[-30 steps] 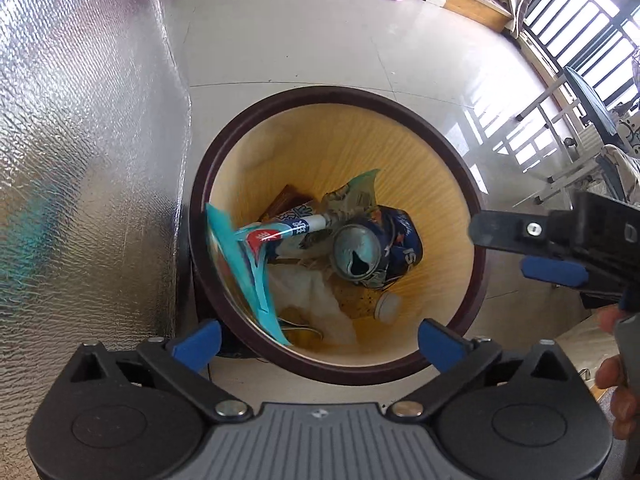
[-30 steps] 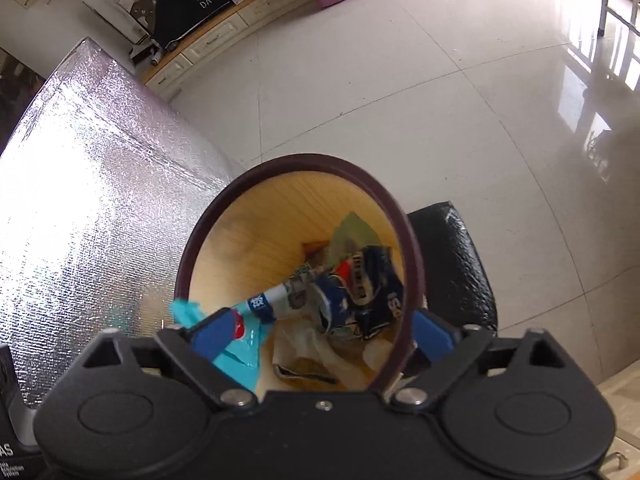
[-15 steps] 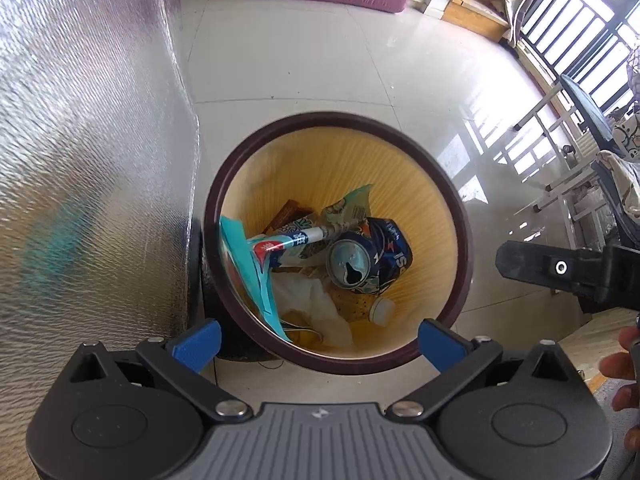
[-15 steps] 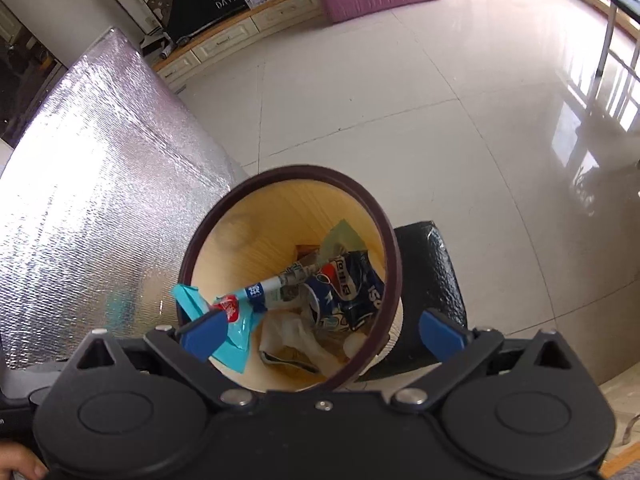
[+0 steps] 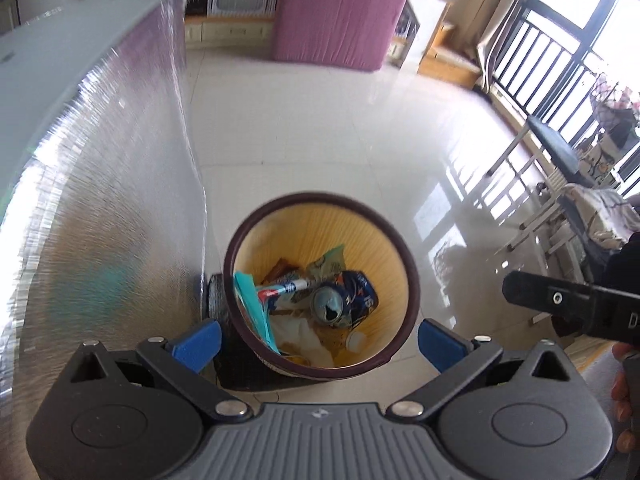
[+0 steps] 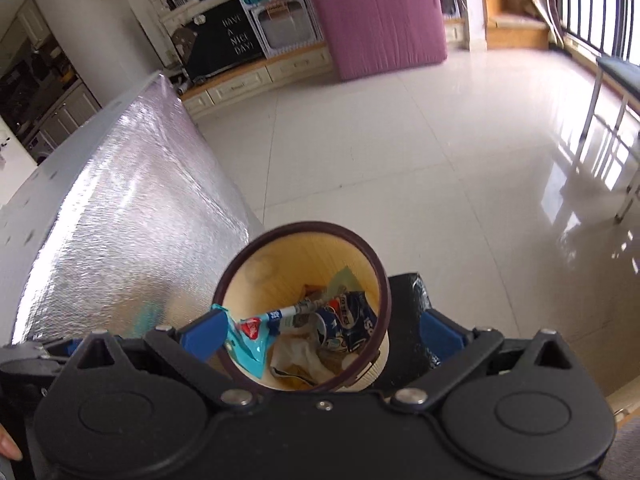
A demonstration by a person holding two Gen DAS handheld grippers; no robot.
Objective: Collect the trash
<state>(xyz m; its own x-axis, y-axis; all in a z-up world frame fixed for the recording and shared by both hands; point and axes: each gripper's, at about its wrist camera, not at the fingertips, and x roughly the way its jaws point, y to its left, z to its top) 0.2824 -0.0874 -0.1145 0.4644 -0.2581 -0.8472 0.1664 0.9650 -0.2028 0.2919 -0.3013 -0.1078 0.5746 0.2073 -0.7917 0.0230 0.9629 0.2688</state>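
A round waste bin (image 5: pixel 412 292) with a dark brown rim and a yellow inside stands on the floor below both grippers. In it lie a crushed blue soda can (image 5: pixel 344 300), a teal wrapper (image 5: pixel 252 304), a toothpaste tube (image 5: pixel 284 289), white tissue (image 5: pixel 296 332) and other scraps. My left gripper (image 5: pixel 320 338) hangs open above the bin with nothing between its blue pads. In the right wrist view the bin (image 6: pixel 386 292), can (image 6: pixel 352 322) and teal wrapper (image 6: pixel 244 340) show again, and my right gripper (image 6: pixel 322 336) is open and empty too. The right gripper's black body (image 5: pixel 568 304) shows at the right of the left wrist view.
A silver foil-covered table side (image 5: pixel 104 216) stands close on the left of the bin. A black bag (image 6: pixel 408 312) lies by the bin. White tiled floor (image 5: pixel 340 128) stretches ahead to a pink mattress (image 5: pixel 336 16) and a cabinet. Chairs (image 5: pixel 560 184) stand by the window railing at right.
Both grippers have risen and pulled back from the bin, so it looks smaller and lower in both views and more of the room shows. The trash lies as before.
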